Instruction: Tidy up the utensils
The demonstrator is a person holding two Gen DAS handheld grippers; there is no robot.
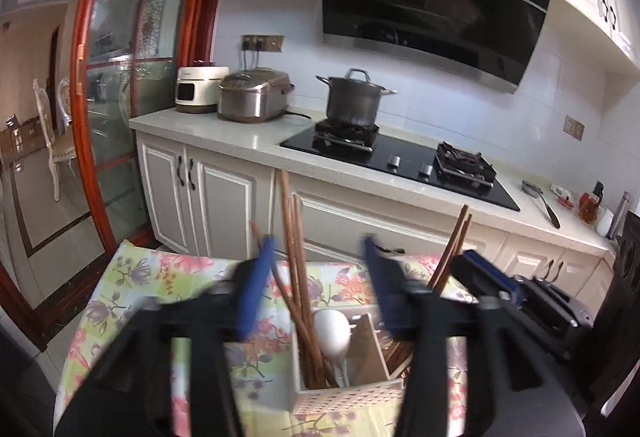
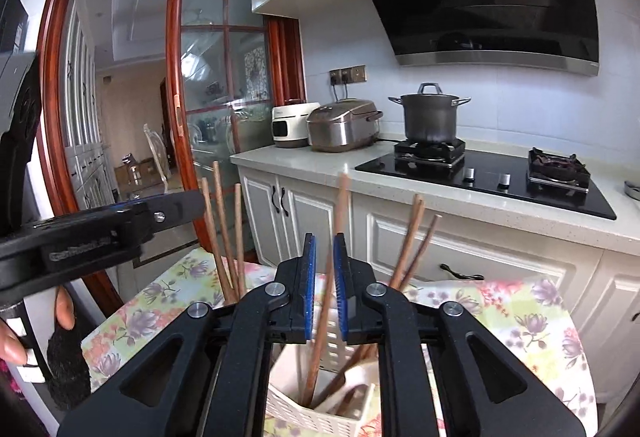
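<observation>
A white perforated utensil holder [image 1: 348, 401] stands on a table with a floral cloth [image 1: 132, 301]. Several brown chopsticks [image 1: 296, 257] and a white spoon [image 1: 331, 329] stand in it. My left gripper [image 1: 319, 243] is open, its blue pads wide apart on either side of those chopsticks and not touching them. In the right wrist view, my right gripper [image 2: 325, 239] hangs over the holder [image 2: 296, 409] with a narrow gap between its pads. One chopstick [image 2: 314, 357] stands loosely in that gap, its lower end in the holder. More chopsticks [image 2: 408, 245] lean to the right.
Beyond the table runs a kitchen counter [image 1: 240, 137] with a rice cooker [image 1: 256, 95], a black stove [image 1: 400, 161] and a pot [image 1: 352, 99]. A red-framed glass door [image 1: 120, 77] is at the left. A person's hand [image 2: 8, 341] holds the left gripper [image 2: 176, 209].
</observation>
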